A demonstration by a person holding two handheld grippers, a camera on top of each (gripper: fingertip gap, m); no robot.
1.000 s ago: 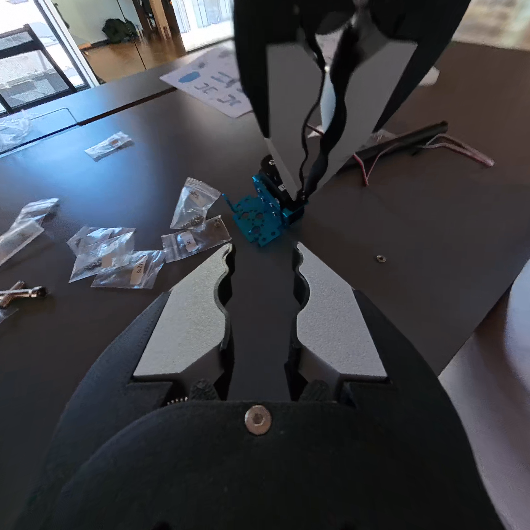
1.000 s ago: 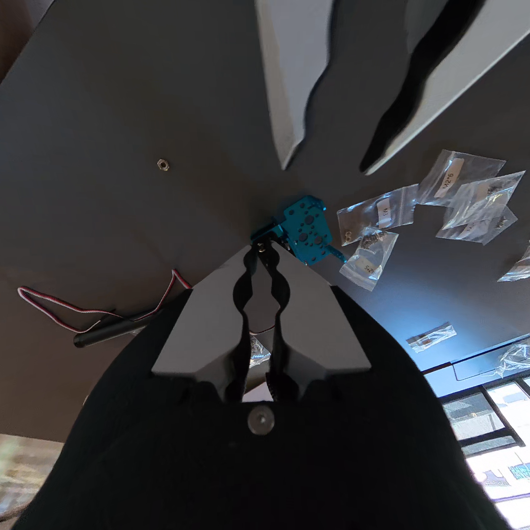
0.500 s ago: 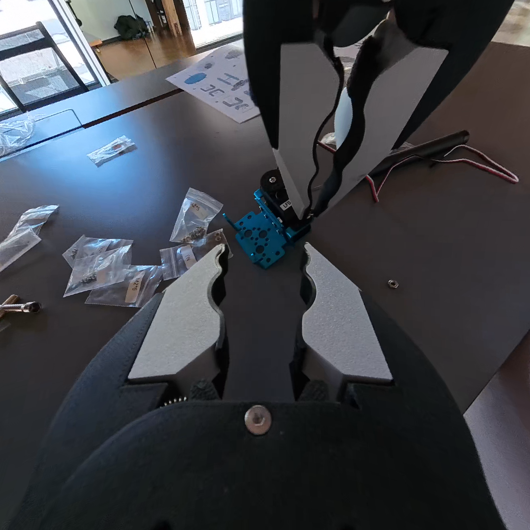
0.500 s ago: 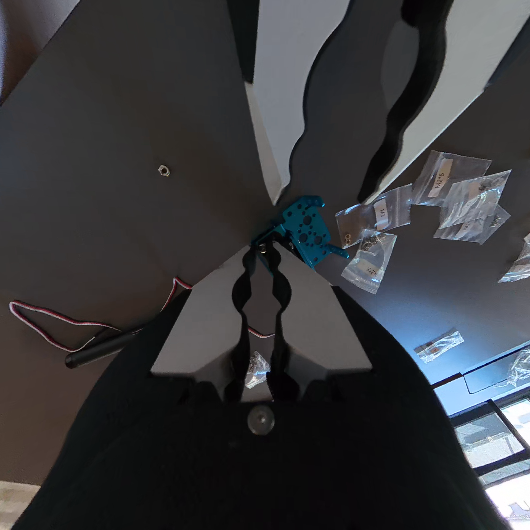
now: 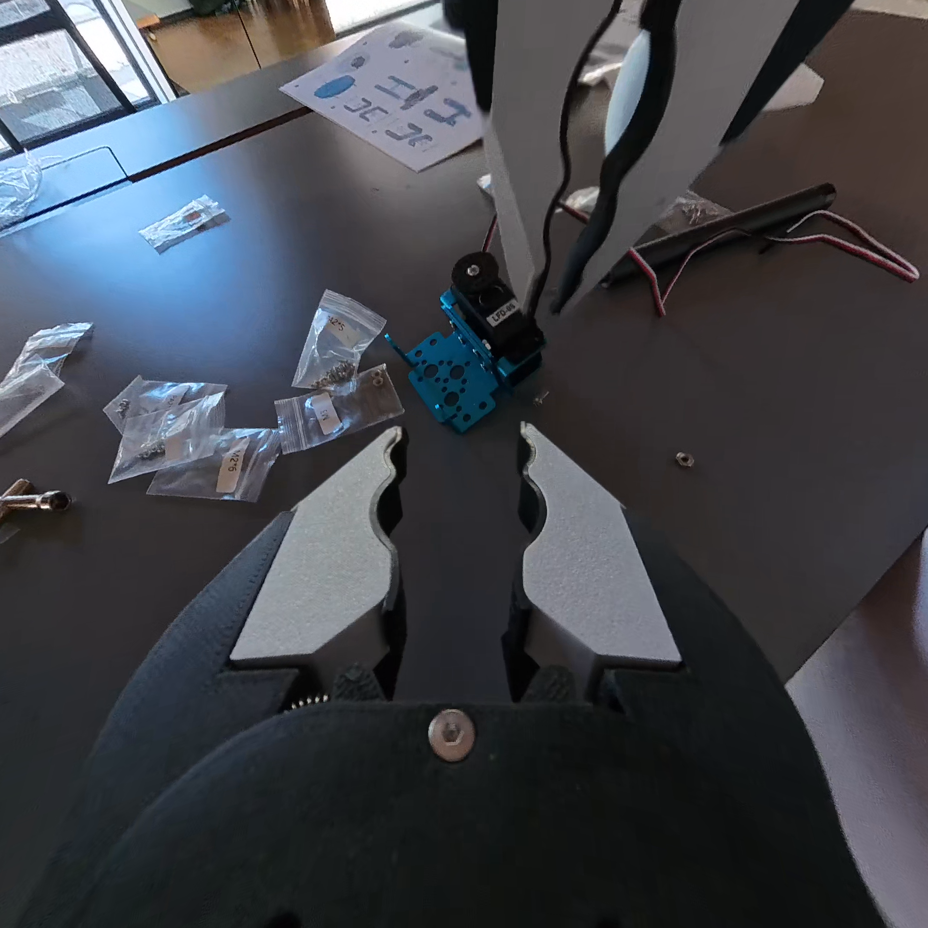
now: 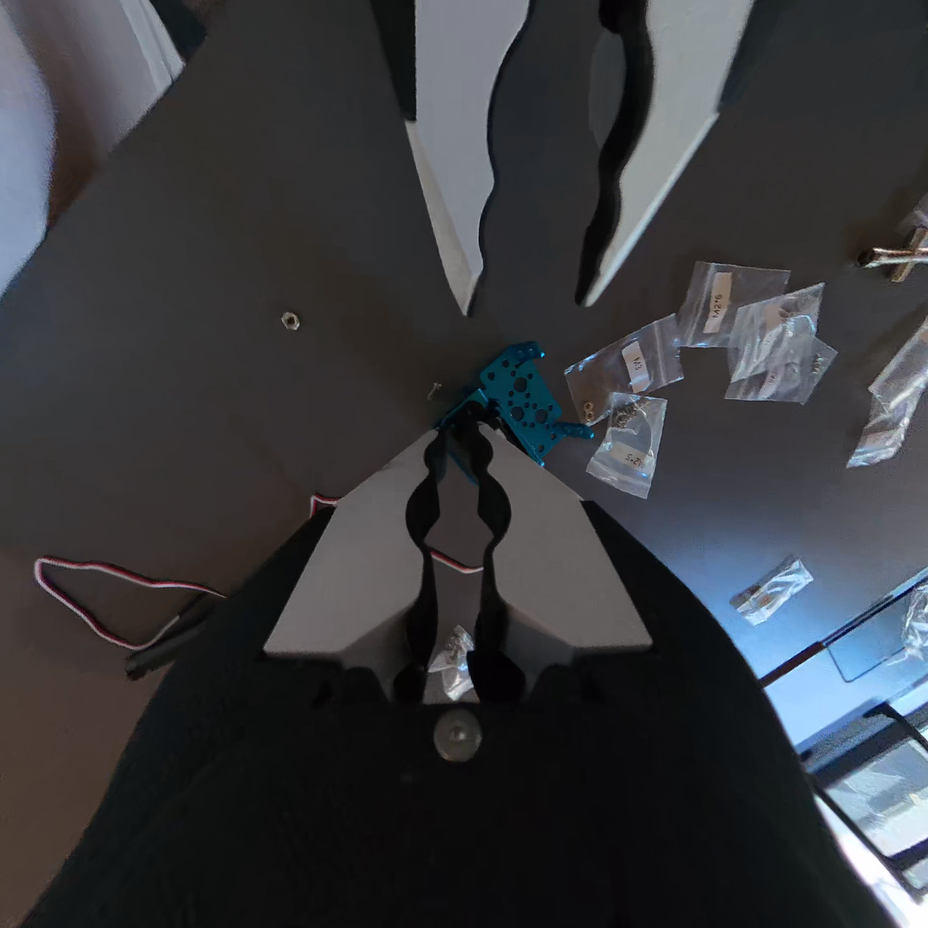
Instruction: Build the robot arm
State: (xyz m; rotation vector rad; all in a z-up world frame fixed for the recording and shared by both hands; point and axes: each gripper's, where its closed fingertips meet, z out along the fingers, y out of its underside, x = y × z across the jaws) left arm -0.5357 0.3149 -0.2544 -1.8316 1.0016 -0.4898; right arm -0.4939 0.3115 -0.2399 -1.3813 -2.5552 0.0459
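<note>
Dark and matte, the worktop (image 5: 703, 381) ran back to a printed sheet (image 5: 396, 95) and sunlit windows. At its middle sat a blue bracket (image 5: 454, 384) carrying a black servo (image 5: 494, 314), with a tiny screw (image 5: 540, 400) loose just beside it and a nut (image 5: 682, 457) farther off. The left gripper (image 5: 459, 434) hung empty just short of the bracket, its jaws spread well apart. The right gripper (image 6: 459, 437) came in from the opposite side, jaws nearly together, tips at the servo end of the bracket; whether they pinched anything could not be told, since the tips hid the contact. Small parts bags (image 5: 326, 346) lay close on the bracket's other side, and a striped lead (image 5: 853, 236) trailed past a black rod (image 5: 728, 223). A nudge from either gripper would likely slide the light bracket, roll the screw out of sight, or push it into the bags; a snag on the lead could drag the servo over.
</note>
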